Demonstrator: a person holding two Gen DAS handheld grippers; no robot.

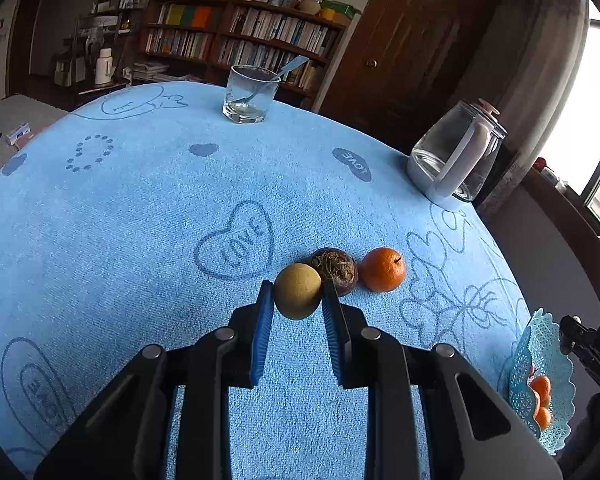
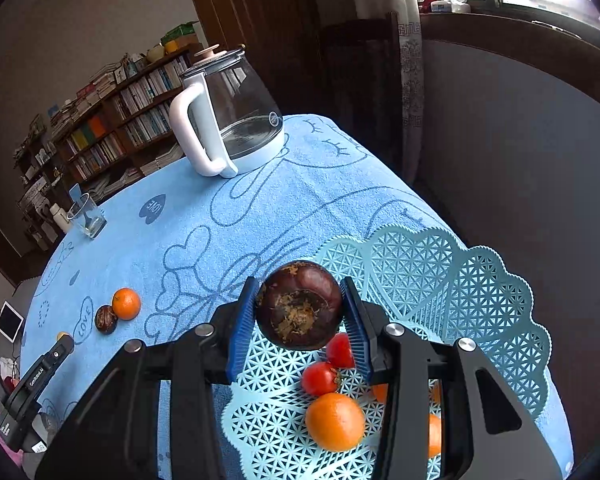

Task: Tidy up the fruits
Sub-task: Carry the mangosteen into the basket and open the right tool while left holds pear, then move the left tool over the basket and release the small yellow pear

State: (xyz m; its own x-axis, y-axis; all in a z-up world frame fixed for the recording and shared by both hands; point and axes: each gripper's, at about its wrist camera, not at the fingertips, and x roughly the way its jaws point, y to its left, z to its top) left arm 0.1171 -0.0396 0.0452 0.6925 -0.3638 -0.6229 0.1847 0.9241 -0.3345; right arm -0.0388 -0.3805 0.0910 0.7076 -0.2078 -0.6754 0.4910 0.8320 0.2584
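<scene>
My left gripper (image 1: 297, 296) has its blue pads against both sides of a yellow-green round fruit (image 1: 297, 294) on the blue cloth. Just behind it lie a dark purple mangosteen (image 1: 335, 270) and an orange tangerine (image 1: 382, 269). My right gripper (image 2: 300, 312) is shut on another dark mangosteen (image 2: 299, 304) and holds it above the near edge of the light blue lattice fruit basket (image 2: 440, 276). In the basket lie two red tomatoes (image 2: 320, 378) and several tangerines (image 2: 335, 421). The right wrist view also shows the table tangerine (image 2: 126, 303), the table mangosteen (image 2: 106, 319) and the left gripper's body (image 2: 32, 384).
A glass kettle with a white handle (image 1: 456, 156) stands at the far right of the table. A drinking glass with a spoon (image 1: 250, 94) stands at the far edge. The blue cloth (image 1: 140, 220) covers the table. The basket (image 1: 540, 380) sits at the right edge.
</scene>
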